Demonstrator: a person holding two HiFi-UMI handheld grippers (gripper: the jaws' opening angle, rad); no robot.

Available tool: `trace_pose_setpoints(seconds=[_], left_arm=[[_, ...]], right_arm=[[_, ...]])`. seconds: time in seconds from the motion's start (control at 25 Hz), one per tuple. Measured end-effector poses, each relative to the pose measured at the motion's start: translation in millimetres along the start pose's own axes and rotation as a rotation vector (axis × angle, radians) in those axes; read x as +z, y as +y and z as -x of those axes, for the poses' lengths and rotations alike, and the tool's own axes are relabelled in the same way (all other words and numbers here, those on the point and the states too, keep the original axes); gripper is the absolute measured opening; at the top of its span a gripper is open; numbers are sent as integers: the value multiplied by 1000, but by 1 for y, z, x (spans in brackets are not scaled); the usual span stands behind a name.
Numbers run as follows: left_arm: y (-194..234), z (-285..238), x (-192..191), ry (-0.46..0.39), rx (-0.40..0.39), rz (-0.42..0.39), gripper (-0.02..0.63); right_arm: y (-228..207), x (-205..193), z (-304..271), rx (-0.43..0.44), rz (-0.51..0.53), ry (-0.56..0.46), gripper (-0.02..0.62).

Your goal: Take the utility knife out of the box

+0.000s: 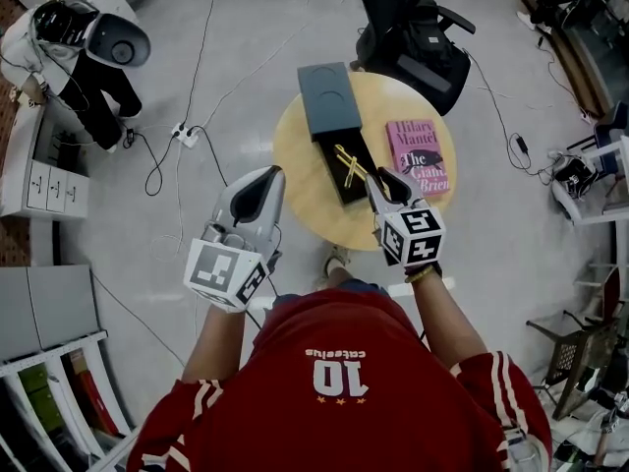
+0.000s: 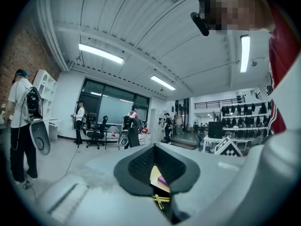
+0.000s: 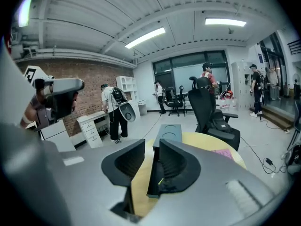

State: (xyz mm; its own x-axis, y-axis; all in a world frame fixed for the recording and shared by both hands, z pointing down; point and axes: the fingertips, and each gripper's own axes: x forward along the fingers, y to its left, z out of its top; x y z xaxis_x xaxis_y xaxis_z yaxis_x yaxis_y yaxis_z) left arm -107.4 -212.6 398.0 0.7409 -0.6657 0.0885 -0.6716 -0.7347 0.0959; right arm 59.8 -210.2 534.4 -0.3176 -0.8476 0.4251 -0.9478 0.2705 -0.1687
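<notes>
On the round wooden table (image 1: 300, 180) lies a dark box: its grey sleeve (image 1: 327, 99) at the far side, its black tray (image 1: 356, 191) pulled out toward me. A yellow utility knife (image 1: 349, 162) rests in the tray. My right gripper (image 1: 390, 183) hovers open at the tray's near right corner, nothing between its fingers. In the right gripper view the tray (image 3: 154, 178) shows in the gap of that gripper (image 3: 151, 147). My left gripper (image 1: 263, 180) is shut and empty, off the table's left edge. In the left gripper view, the knife (image 2: 160, 200) shows below that gripper (image 2: 155, 147).
A pink book (image 1: 420, 157) lies right of the tray. A black office chair with a bag (image 1: 418, 42) stands behind the table. A person (image 1: 69, 47) stands far left beside white drawers (image 1: 44, 185). Cables and a power strip (image 1: 182, 131) cross the floor.
</notes>
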Motion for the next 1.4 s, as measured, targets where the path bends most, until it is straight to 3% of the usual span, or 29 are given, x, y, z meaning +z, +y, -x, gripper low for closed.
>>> trace_pose_setpoints(seconds=[0.48,0.92,1.4], left_arm=[[18,-46,-22,60,-12,32,3],[42,-85,-38,124,6,72,3],[50,-95,-50,157,30,101,3]], right_arm=[[-46,-88,-103,-5,-29,240,98],[-75,-155,-163,-34,-66,468,100],[-75,-173,-188,-57,4,611,103]])
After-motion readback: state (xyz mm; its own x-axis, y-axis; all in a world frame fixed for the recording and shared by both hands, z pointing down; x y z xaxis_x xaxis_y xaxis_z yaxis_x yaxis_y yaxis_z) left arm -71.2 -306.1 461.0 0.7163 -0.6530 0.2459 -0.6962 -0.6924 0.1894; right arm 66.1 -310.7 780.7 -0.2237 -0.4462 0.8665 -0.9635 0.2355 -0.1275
